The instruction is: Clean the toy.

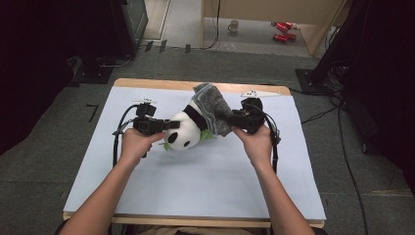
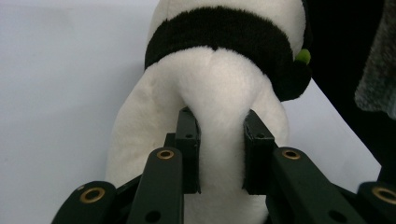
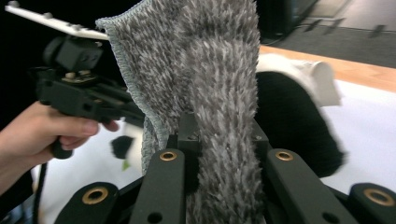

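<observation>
Currently the left gripper (image 1: 171, 125) clamps the plush panda (image 1: 188, 129) mid-table – its long axis runs from 7 toward 1 o'clock. At 3 o'clock, the right gripper (image 1: 234, 119) pinches the grey cloth (image 1: 213, 108) draped over its upper end.

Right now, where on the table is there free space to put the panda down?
The near half of the table, between the forearms, is bare, and so are the strips along its left and right edges. It is crowded at the far middle, around the panda, grey cloth and both grippers.
</observation>
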A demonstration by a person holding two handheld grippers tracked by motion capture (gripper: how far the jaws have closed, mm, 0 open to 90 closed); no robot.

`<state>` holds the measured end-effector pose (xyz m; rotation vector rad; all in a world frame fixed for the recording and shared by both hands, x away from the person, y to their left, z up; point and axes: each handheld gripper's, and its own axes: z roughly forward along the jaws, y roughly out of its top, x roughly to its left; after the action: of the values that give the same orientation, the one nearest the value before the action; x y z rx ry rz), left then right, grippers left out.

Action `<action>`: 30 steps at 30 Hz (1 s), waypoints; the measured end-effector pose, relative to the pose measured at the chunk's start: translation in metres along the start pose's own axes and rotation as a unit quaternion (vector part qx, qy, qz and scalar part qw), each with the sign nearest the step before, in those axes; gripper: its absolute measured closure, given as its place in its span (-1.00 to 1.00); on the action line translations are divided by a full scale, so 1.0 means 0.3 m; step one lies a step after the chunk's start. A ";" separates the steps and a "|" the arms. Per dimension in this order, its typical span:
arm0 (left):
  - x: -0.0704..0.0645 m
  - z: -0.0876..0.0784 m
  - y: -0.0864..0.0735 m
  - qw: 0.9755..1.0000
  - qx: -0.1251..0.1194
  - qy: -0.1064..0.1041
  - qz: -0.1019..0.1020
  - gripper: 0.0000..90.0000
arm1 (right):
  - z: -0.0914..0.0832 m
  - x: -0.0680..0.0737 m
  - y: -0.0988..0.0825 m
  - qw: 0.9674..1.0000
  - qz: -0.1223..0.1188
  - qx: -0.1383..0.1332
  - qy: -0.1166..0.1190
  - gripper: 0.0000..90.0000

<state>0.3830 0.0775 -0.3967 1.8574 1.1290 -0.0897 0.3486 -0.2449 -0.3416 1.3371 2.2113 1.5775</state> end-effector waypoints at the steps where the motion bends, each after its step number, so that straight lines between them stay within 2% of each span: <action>1: -0.005 -0.005 -0.008 1.000 -0.005 0.003 -0.005 0.63 | 0.006 0.015 -0.002 1.000 -0.004 0.004 0.006 0.69; 3: -0.004 -0.005 -0.020 1.000 -0.005 0.002 -0.018 0.61 | 0.025 0.048 -0.016 1.000 -0.013 0.016 0.019 0.69; 5: 0.003 0.008 -0.023 1.000 0.009 0.005 -0.023 0.60 | 0.052 0.082 -0.040 0.999 -0.023 0.035 0.029 0.69; 8: 0.006 0.015 -0.024 0.999 0.005 0.001 -0.036 0.59 | 0.097 0.126 -0.088 0.996 -0.039 0.065 0.039 0.69; 13: 0.007 0.021 -0.025 0.999 0.004 -0.008 -0.049 0.58 | 0.171 0.164 -0.154 0.992 -0.049 0.110 0.050 0.70; 16: 0.007 0.027 -0.030 0.998 0.001 -0.011 -0.059 0.58 | 0.203 0.186 -0.179 0.990 -0.055 0.116 0.053 0.71; 18: 0.005 0.029 -0.033 0.998 -0.004 -0.011 -0.065 0.58 | 0.217 0.206 -0.189 0.990 -0.068 0.114 0.052 0.72; 21: 0.008 0.034 -0.040 0.996 -0.007 -0.024 -0.083 0.58 | 0.232 0.239 -0.198 0.989 -0.081 0.111 0.055 0.73; 25: -0.001 0.039 -0.044 0.996 -0.008 -0.027 -0.089 0.58 | 0.265 0.273 -0.213 0.988 -0.099 0.104 0.050 0.74; 27: 0.001 0.042 -0.047 0.995 -0.006 -0.031 -0.092 0.59 | 0.287 0.278 -0.231 0.988 -0.108 0.104 0.043 0.74; 30: 0.011 0.042 -0.049 0.994 -0.005 -0.034 -0.100 0.58 | 0.318 0.256 -0.266 0.987 -0.110 0.106 0.040 0.74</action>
<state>0.3789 0.0726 -0.4154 1.7150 1.2625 -0.2590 0.3072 -0.1290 -0.4205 1.0449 2.5354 1.3728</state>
